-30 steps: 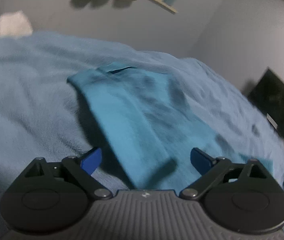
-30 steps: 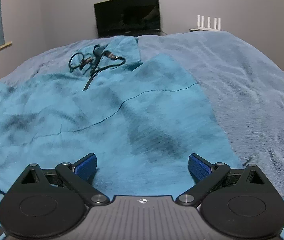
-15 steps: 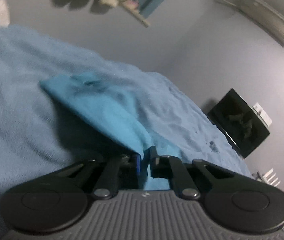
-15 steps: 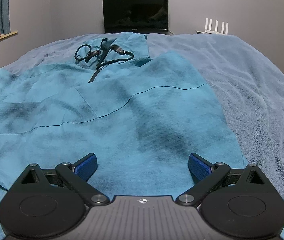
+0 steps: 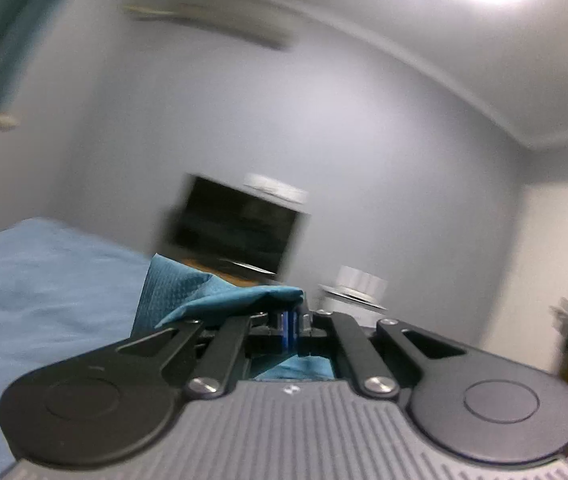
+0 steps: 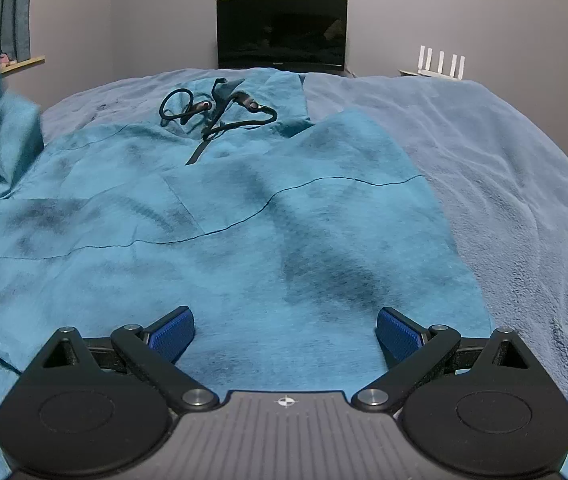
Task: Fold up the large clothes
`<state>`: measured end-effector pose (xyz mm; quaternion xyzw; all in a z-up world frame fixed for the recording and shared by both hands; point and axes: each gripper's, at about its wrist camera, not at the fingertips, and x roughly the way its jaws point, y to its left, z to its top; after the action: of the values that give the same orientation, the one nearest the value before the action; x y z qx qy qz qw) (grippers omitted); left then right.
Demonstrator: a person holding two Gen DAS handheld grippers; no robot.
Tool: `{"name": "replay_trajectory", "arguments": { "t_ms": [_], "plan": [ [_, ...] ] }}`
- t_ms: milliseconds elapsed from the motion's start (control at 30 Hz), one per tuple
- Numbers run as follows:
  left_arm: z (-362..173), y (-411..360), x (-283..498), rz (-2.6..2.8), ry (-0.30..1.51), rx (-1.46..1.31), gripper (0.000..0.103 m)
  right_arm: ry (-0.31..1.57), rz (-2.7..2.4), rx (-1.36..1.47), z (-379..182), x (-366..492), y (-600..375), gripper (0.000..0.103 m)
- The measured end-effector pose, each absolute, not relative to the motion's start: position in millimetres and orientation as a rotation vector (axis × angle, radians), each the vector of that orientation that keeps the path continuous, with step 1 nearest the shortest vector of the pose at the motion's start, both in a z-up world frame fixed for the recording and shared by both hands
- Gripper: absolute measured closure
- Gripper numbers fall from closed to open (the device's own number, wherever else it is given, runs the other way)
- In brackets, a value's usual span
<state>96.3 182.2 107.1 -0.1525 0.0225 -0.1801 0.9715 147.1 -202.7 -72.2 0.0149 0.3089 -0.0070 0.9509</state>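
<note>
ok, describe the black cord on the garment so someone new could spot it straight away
Start at the dark monitor against the far wall, then come down onto the teal hooded garment spread over the blue blanket. At its far end, near the neck, lies the black drawstring: thin loops with small end tips, the only black, ropelike thing on the cloth.

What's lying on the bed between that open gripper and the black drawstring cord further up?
In the right wrist view, only the teal garment spread flat on the blanket lies between the right gripper and the black drawstring; a thin dark seam crosses that stretch.
</note>
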Motion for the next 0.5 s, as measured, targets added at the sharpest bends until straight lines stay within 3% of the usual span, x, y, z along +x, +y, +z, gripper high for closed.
{"name": "replay_trajectory", "arguments": {
  "t_ms": [167, 367, 433, 500],
  "plan": [
    [97.5, 88.0, 105.3, -0.558, 0.152, -0.176, 0.103, 0.629, -0.013, 0.024, -73.5, 146.7, -200.7, 0.004],
    [22.1, 15.4, 144.3, -0.612, 0.446, -0.086, 0.103, 0.624, -0.007, 0.017, -75.3, 146.0, -200.1, 0.004],
    [0.7, 0.4, 145.6, -0.616, 0.566, -0.067, 0.090, 0.619, -0.009, 0.026, -75.0, 144.3, -201.8, 0.004],
    [-7.2, -7.7, 137.0, -0.612, 0.629, -0.028, 0.070, 0.614, -0.015, 0.039, -74.0, 142.1, -203.8, 0.004]
  ]
}}
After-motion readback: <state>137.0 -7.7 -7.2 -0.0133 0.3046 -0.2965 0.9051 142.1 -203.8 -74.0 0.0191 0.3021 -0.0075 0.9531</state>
